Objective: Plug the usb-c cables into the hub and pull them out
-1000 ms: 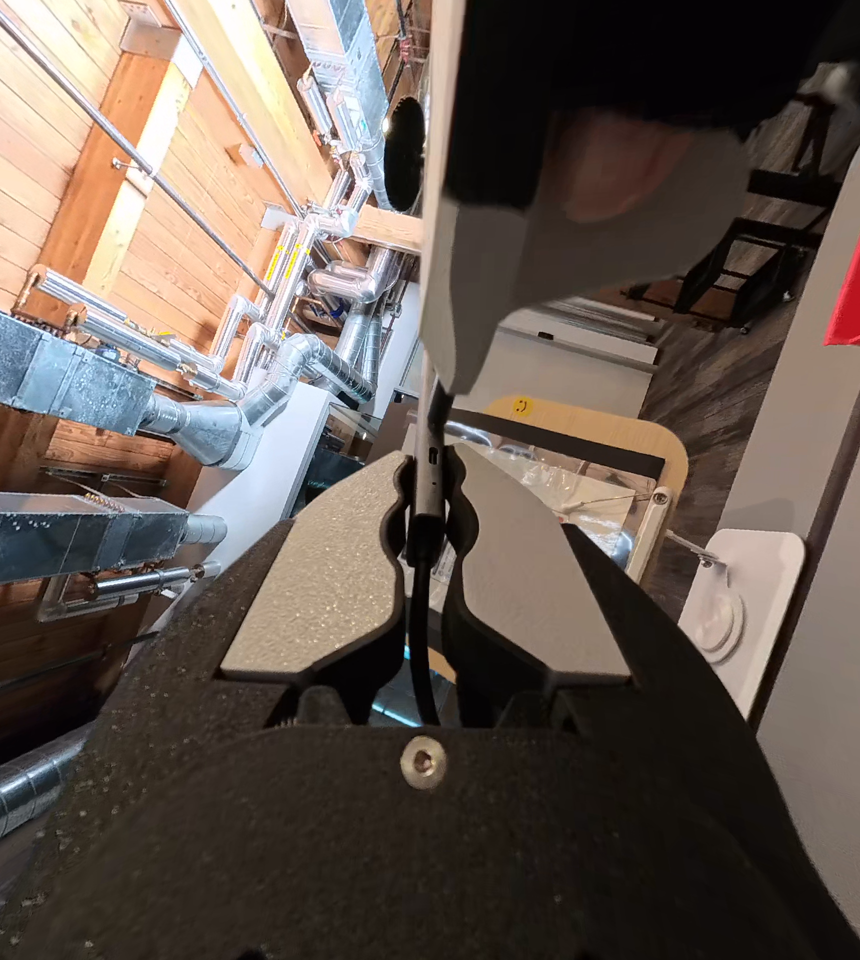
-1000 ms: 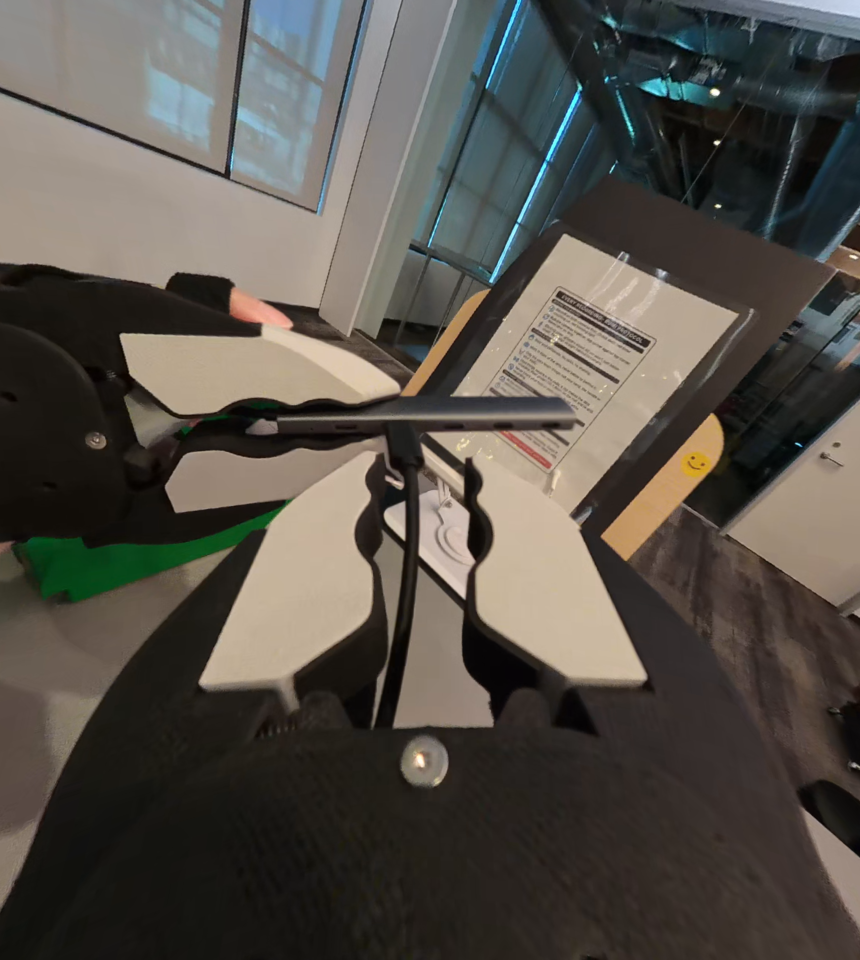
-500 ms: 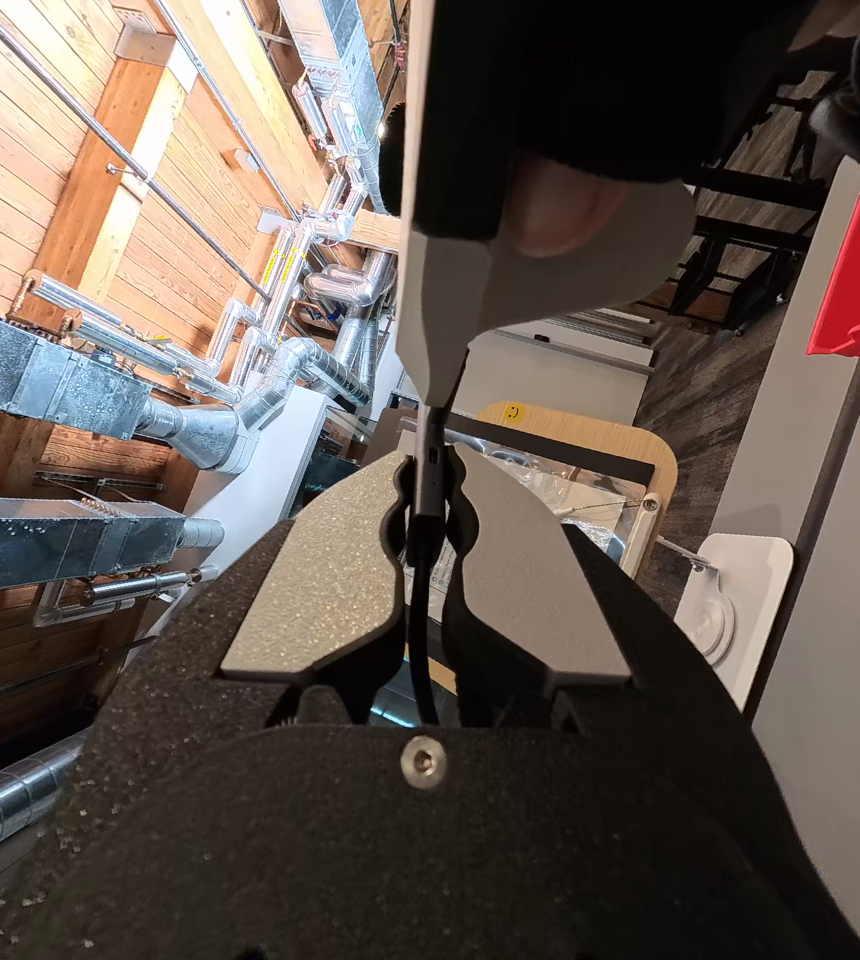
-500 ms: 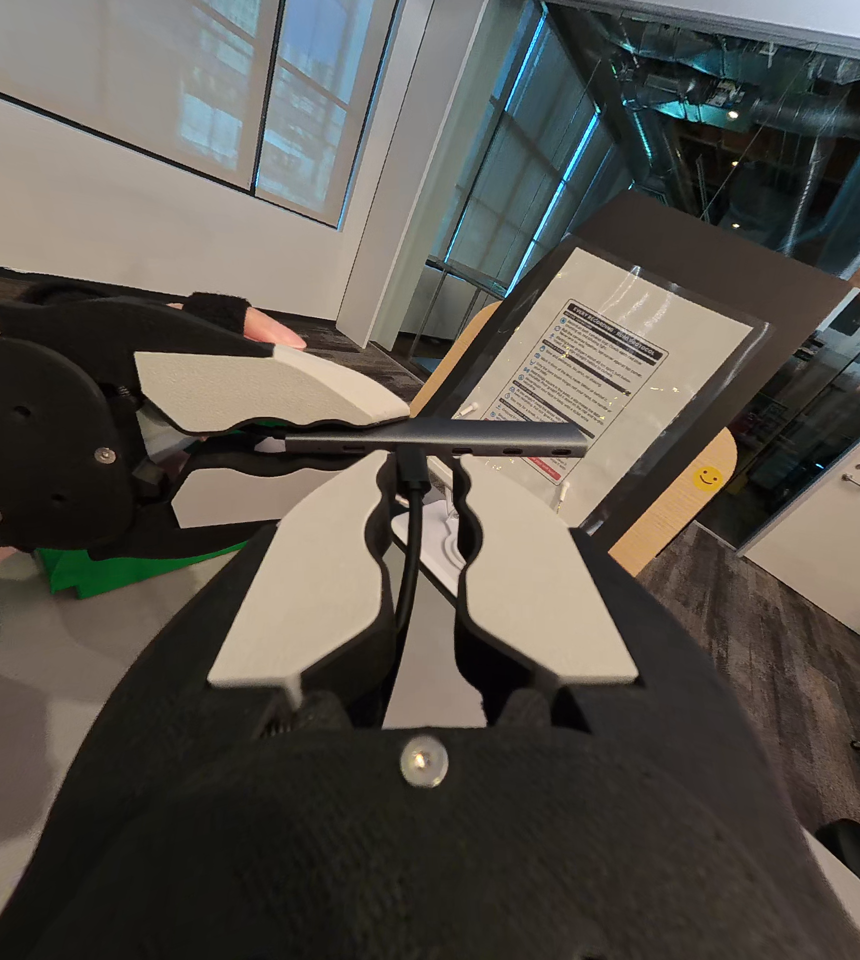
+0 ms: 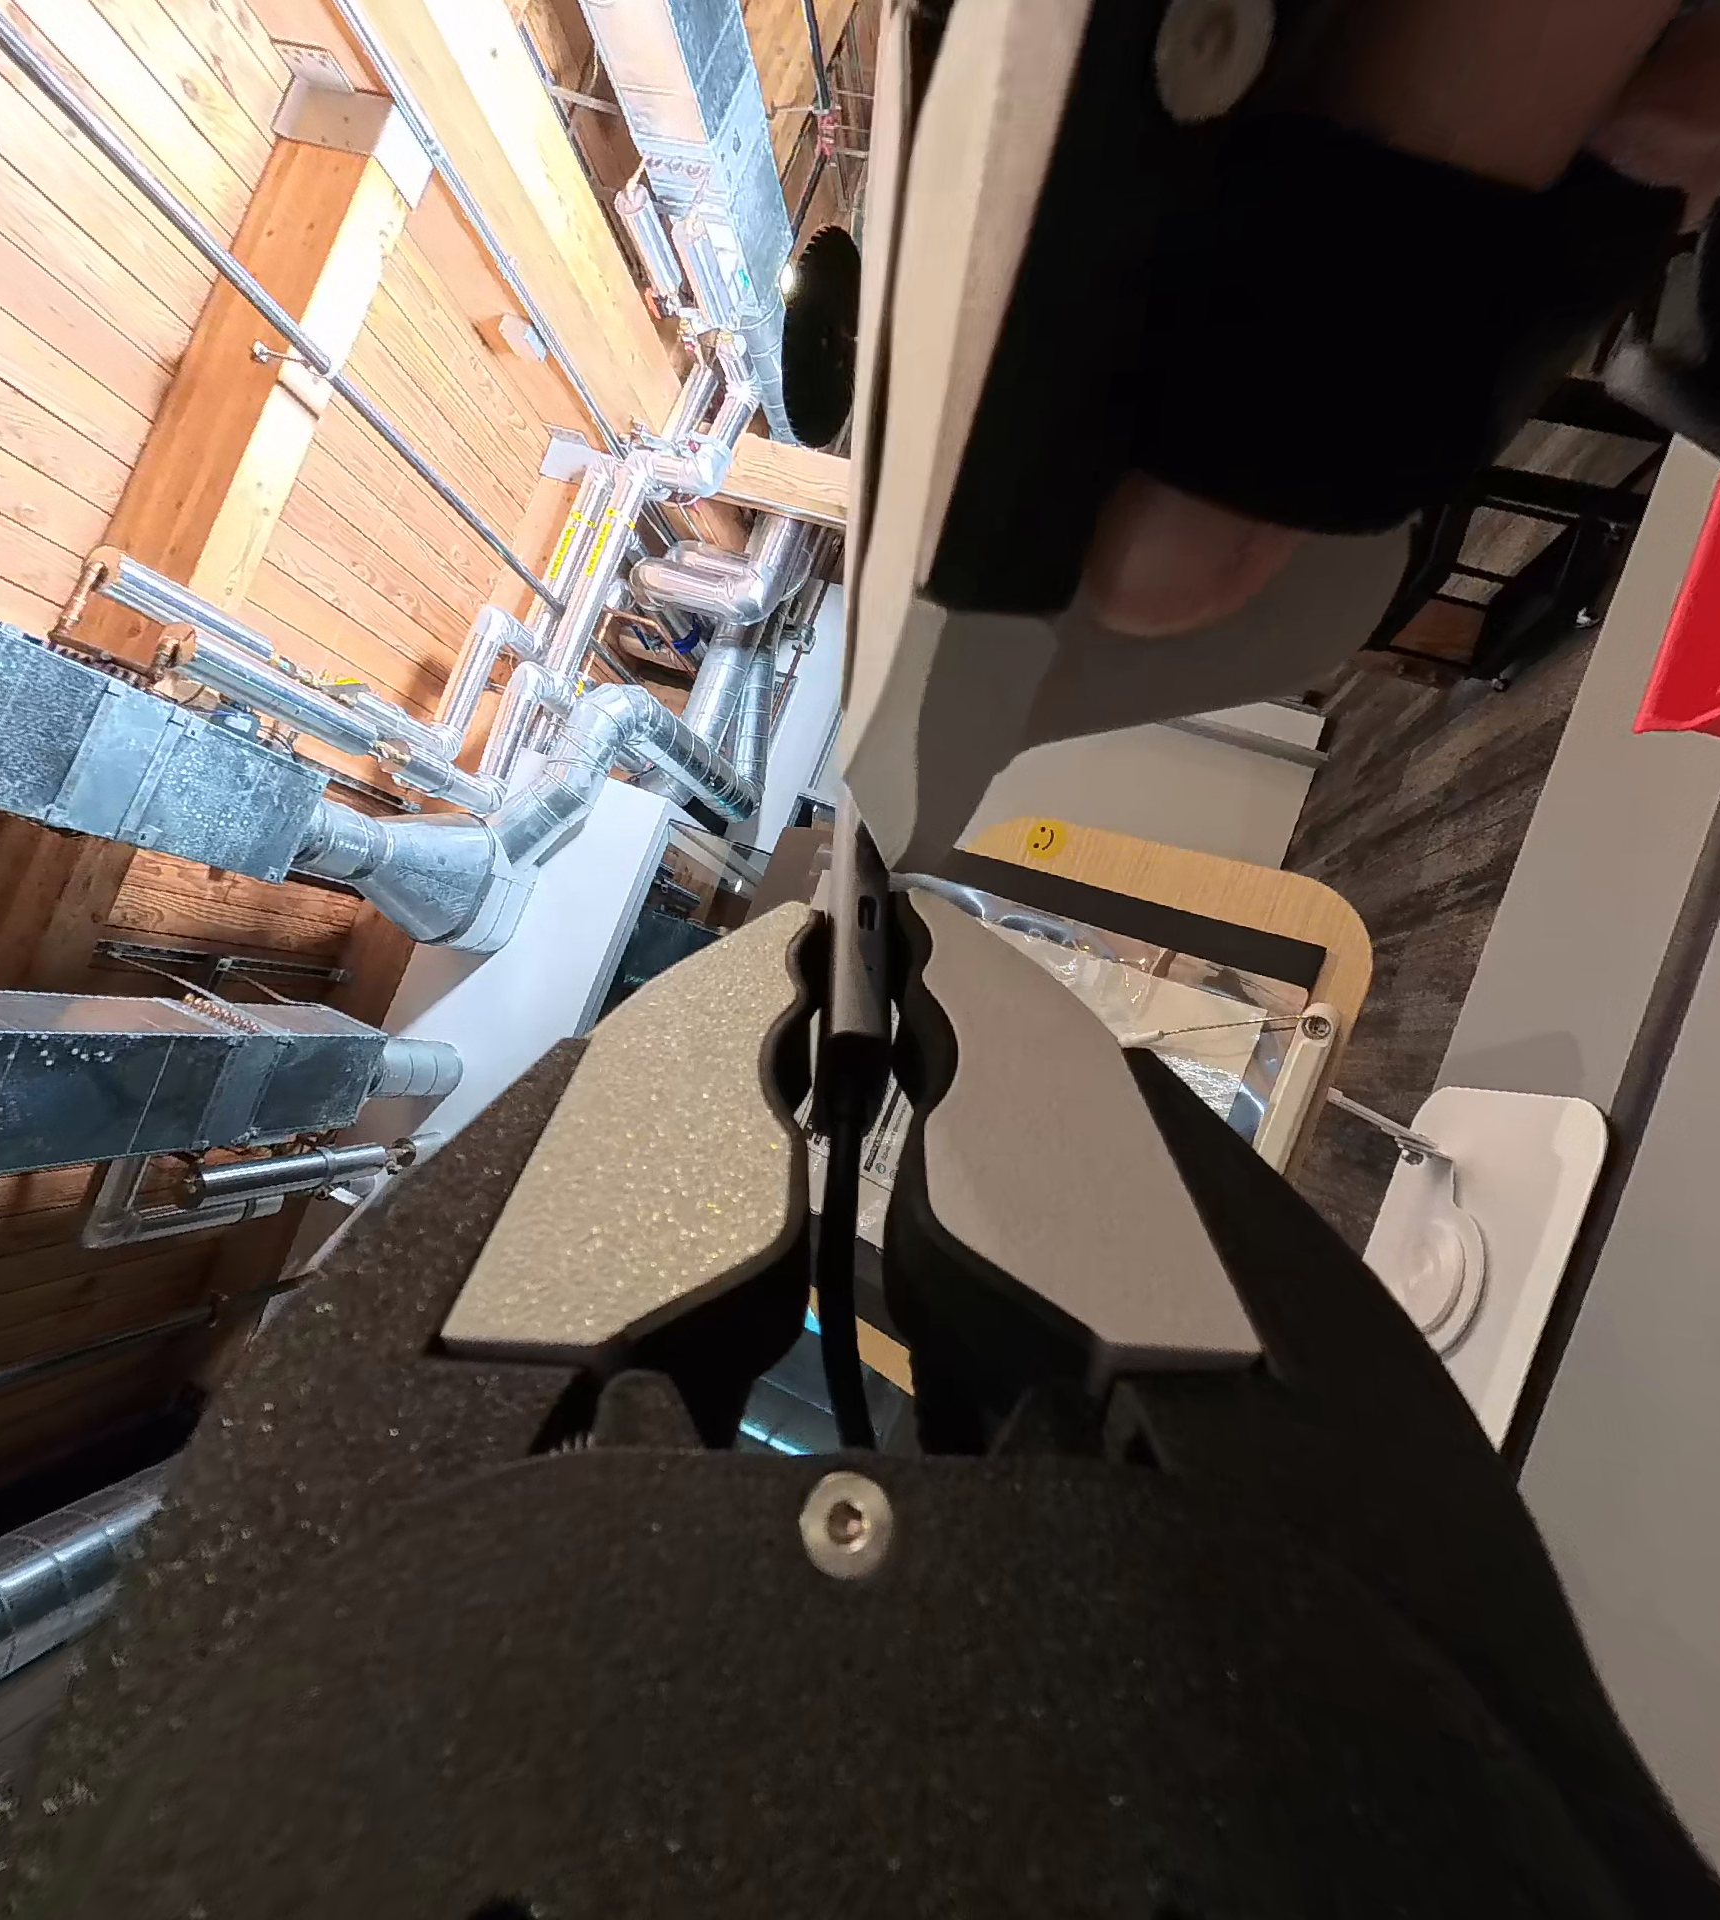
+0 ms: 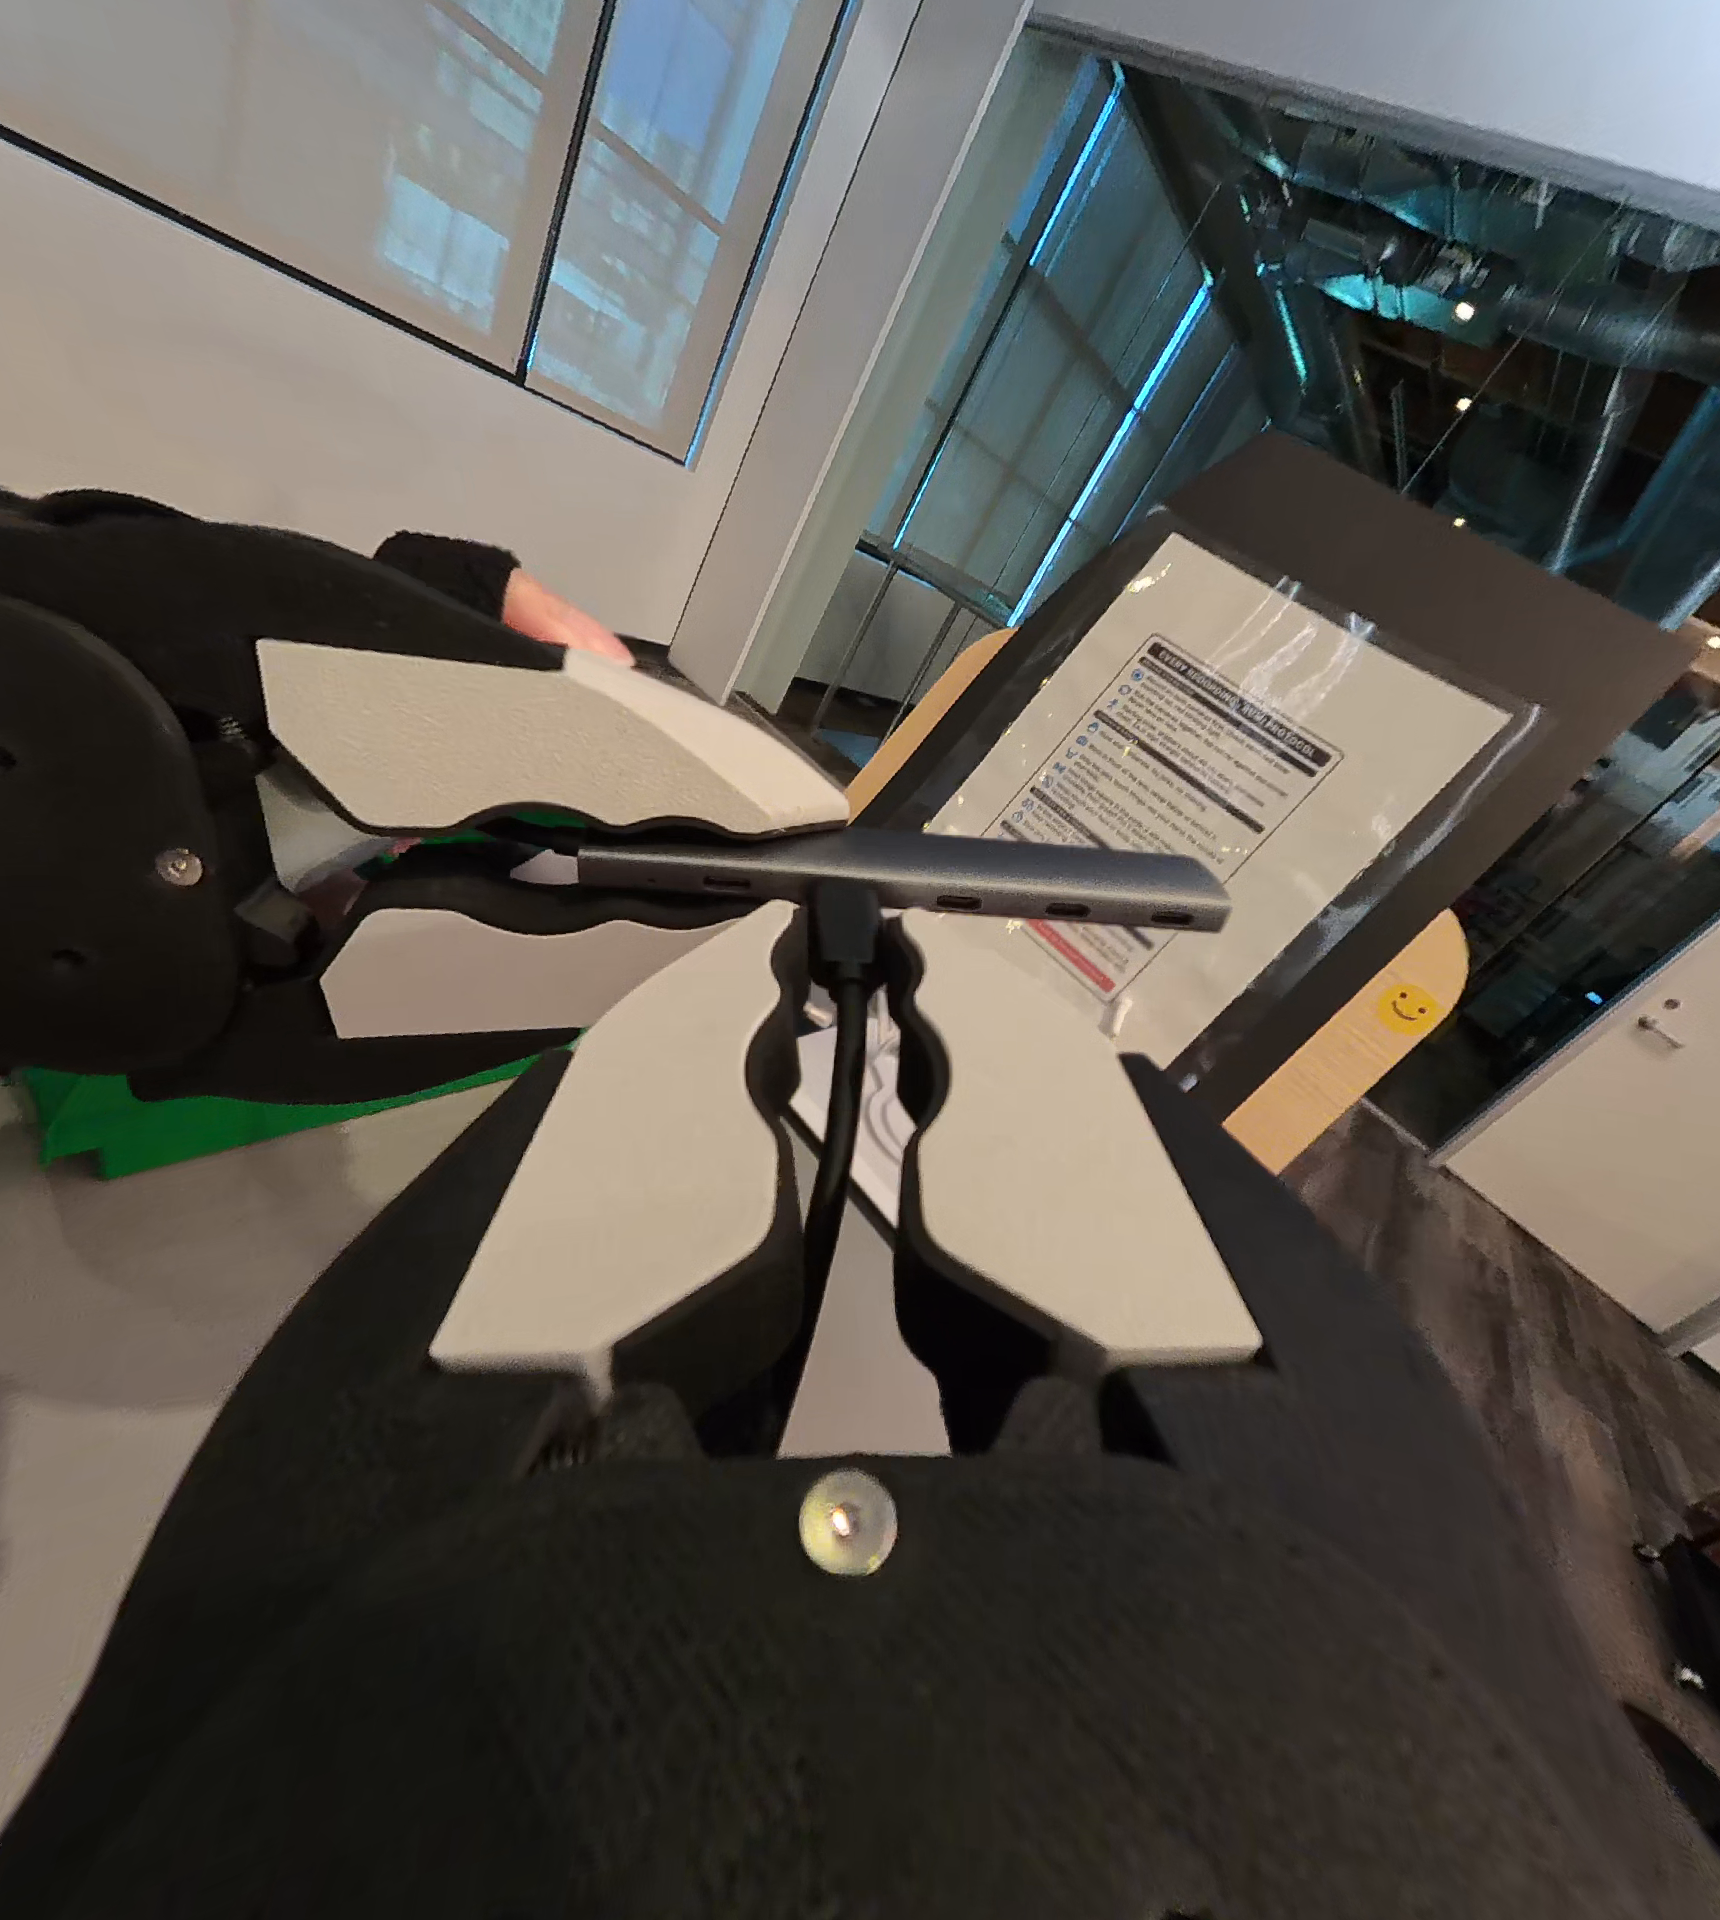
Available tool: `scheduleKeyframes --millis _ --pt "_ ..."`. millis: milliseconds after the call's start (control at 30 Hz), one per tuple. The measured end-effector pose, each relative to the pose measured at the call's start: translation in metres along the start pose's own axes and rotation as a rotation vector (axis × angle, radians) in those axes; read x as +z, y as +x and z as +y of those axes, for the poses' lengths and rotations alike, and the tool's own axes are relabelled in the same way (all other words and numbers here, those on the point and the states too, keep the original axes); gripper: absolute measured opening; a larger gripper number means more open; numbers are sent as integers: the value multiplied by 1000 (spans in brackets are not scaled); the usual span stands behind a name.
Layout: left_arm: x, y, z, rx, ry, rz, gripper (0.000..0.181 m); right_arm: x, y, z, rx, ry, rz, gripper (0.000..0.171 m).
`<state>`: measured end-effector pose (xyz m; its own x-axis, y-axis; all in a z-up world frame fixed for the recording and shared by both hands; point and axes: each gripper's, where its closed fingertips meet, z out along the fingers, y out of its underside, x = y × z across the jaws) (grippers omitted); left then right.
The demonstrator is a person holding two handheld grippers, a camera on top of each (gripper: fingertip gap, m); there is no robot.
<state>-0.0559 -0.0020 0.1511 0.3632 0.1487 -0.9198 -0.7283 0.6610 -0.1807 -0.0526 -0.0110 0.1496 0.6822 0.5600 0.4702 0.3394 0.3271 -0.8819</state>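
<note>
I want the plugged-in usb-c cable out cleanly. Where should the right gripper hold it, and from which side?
The rigid black plug, not the limp cable. Approach from below the hub, along the plug's axis, since it stands square to that edge.

hub [image 6: 939, 878] looks like brushed metal, dark grey and matt. cable [image 6: 835, 1122] is smooth black plastic or rubber with a slight sheen. right gripper [image 6: 843, 971] has grainy black plastic with pale matt pads; left gripper [image 5: 854, 997] shows the same pebbly texture. far left: wood plank ceiling [image 5: 56, 312], shiny galvanized ducts [image 5: 108, 758]. sign [image 6: 1209, 831] is paper under glossy film.
</note>
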Motion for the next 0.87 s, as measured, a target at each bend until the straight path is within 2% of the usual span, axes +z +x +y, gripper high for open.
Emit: scheduleKeyframes --millis 300,467,567,700,800,867 --pt "3 0 6 -70 -21 9 10 3 2 1 -10 18 35 14" --pt "2 -2 2 -106 32 11 11 2 1 -2 -21 29 34 14" --pt "3 -1 2 -281 36 89 17 1 6 -1 -59 27 80 14" --pt "-4 2 -7 -483 109 267 38 -2 21 1 -130 34 169 14" --pt "-7 1 -7 -761 118 419 49 -3 25 0 -159 73 197 14" --pt "-6 -4 -6 -952 145 460 46 -2 24 -2 -167 97 212 14"
